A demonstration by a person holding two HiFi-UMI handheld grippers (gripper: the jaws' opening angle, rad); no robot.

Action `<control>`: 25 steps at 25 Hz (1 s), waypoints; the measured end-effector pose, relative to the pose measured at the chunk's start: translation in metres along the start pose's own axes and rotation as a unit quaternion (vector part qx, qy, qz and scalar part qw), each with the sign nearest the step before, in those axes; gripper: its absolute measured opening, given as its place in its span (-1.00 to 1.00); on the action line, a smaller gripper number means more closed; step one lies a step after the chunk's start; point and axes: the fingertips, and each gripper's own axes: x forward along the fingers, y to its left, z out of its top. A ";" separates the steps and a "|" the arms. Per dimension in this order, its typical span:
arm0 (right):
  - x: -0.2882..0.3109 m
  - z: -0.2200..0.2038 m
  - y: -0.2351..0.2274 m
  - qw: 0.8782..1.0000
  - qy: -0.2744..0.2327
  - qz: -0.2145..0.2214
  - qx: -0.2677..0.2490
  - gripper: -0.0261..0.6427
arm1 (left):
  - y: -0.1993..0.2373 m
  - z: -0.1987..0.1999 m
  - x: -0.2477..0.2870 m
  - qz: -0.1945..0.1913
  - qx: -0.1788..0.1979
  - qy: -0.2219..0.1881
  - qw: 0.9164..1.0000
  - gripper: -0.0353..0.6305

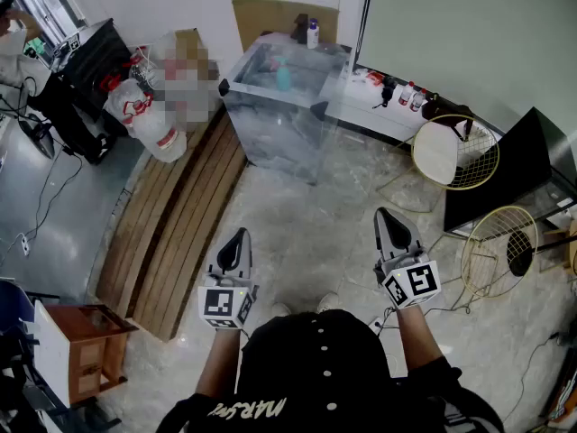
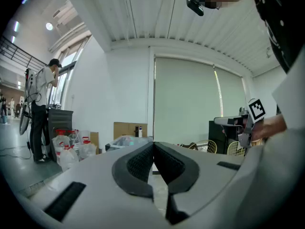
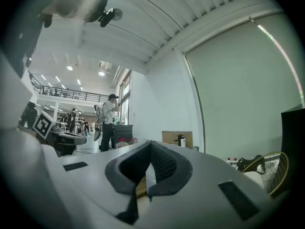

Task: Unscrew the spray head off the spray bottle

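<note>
The left gripper (image 1: 238,234) and the right gripper (image 1: 387,216) are held out level in front of the person, side by side and apart from each other. In the left gripper view the two dark pads (image 2: 139,164) are seen pressed together at their tips, with nothing between them. The same is seen in the right gripper view, where the pads (image 3: 165,164) meet and nothing is gripped (only floor shows through the small gap lower down).

A pale blue-green spray bottle (image 1: 283,76) is seen standing upright on top of a clear box (image 1: 270,115), well apart from both grippers. It lies at about 12 o'clock from the left gripper and at about 11 o'clock from the right one. It is touched by neither.

A white bottle (image 1: 313,33) is seen behind the clear box, at 1 o'clock from the spray bottle, in front of a cardboard sheet (image 1: 270,14). Wooden boards (image 1: 176,224) are laid on the floor at 10 o'clock from the left gripper. Round wire frames (image 1: 460,156) are seen at 2 o'clock from the right gripper. A standing person (image 2: 42,113) is seen at the far left of the left gripper view.
</note>
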 end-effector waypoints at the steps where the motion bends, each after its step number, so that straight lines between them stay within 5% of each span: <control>1: 0.000 0.000 -0.002 1.000 0.000 0.000 0.000 -0.89 | -0.002 0.001 0.001 -0.001 -0.002 -0.002 1.000 -0.82; 16: -0.009 -0.008 -0.038 0.999 -0.010 0.020 0.041 -0.89 | -0.033 0.003 0.018 0.013 0.017 -0.002 1.000 -0.82; 25: 0.003 -0.030 -0.062 0.999 0.012 0.032 0.041 -0.89 | -0.042 -0.009 0.033 0.022 -0.005 0.006 1.000 -0.82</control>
